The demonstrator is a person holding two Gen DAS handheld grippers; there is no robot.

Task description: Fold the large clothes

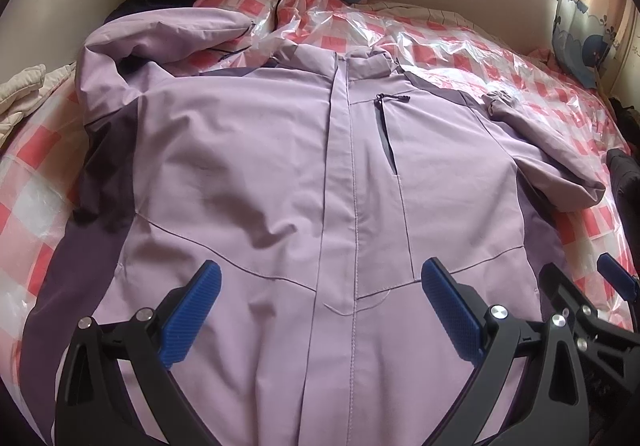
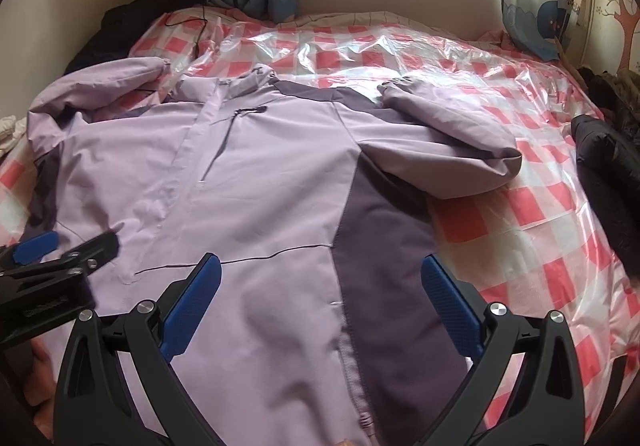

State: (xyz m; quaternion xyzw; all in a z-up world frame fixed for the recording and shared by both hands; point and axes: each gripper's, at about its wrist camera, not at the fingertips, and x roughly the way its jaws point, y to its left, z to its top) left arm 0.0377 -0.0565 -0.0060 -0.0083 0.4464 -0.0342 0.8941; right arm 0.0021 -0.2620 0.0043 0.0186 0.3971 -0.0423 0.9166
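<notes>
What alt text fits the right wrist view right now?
A lilac zip-front jacket with dark purple side panels lies face up on a bed covered in red-and-white checked sheet under clear plastic. The open right hand-held gripper hovers over its lower hem; the left hand-held gripper shows at the left edge.

Lilac jacket point(image 1: 256, 165) flat on checked bedspread point(image 1: 560, 117), wide-spread left gripper point(image 1: 320, 286) above hem.

The lilac jacket point(image 1: 256, 149) with dark purple side panels lay front-up and spread flat on the bed, apparently zipped closed, both sleeves bent up toward its collar.
</notes>
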